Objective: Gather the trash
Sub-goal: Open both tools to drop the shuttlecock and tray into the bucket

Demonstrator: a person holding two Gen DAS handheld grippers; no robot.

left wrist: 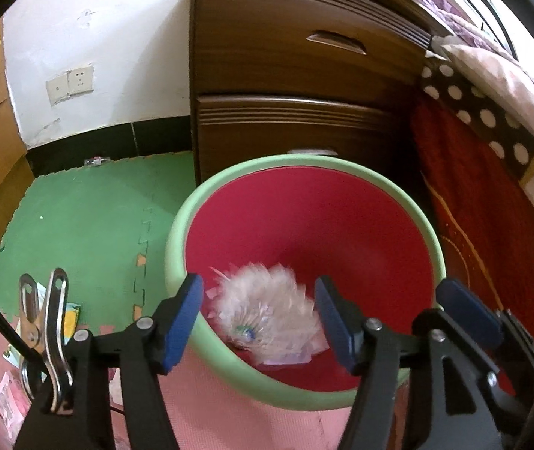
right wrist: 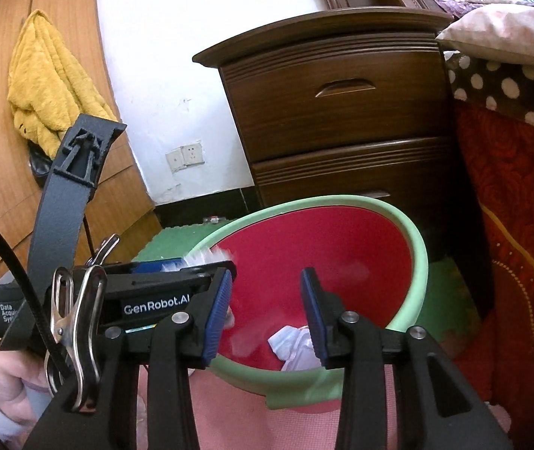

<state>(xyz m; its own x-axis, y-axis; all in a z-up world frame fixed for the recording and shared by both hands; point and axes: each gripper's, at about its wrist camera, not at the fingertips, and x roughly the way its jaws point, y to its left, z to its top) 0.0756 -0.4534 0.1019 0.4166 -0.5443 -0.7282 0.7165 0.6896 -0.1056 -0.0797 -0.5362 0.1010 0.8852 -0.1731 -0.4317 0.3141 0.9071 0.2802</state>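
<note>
Both of my grippers hang over the trash bin, a round tub with a pale green rim and a red inside that stands on foam floor mats beside a dark wooden nightstand. My left gripper stands wide apart, its blue pads pressing on nothing; between them, motion-blurred, a clear plastic bottle with a blue cap shows inside the bin, and whether it is in the air or lying on the bottom I cannot tell. My right gripper is open about halfway and also holds nothing. In its view, crumpled white paper lies on the red bottom of the bin, just beyond the pads. My left hand grips the other tool's handle at the lower left. Scraps of paper lie on the pink mat left of the bin. A red bedspread hangs at the right.
</note>
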